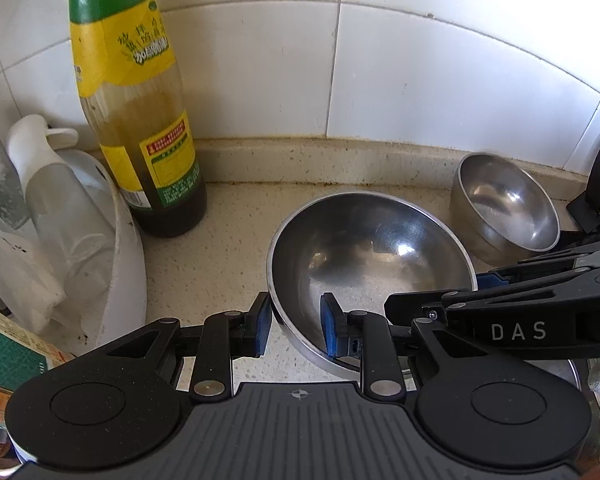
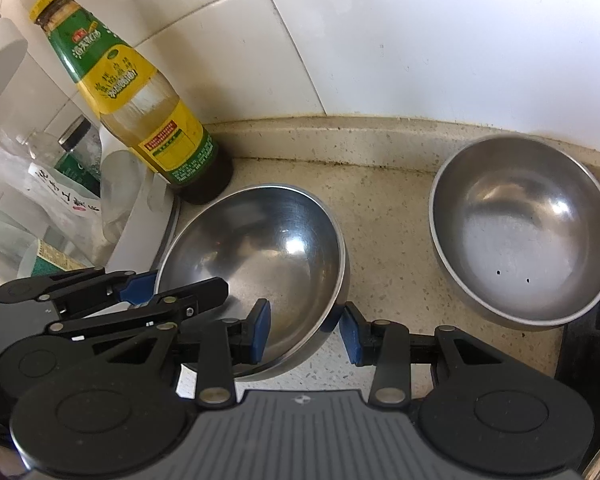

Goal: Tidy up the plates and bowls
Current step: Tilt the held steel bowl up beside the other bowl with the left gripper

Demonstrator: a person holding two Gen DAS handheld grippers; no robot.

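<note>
1. Your left gripper and right gripper each straddle the near rim of the big steel bowl, jaws spread, one pad inside and one outside; I cannot tell if they touch.
2. That bowl sits on the worktop near its back edge. Expect it light, stiff and slippery; pinch the thin rim squarely.
3. Farther right, by the back edge, stands the smaller bowl. It would likely nest inside.
4. Mind the glass bottle behind.

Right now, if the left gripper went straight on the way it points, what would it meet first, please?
The left gripper already straddles the near rim of the large steel bowl, jaws open, so it would meet that rim at once; depth is hard to judge.
</note>
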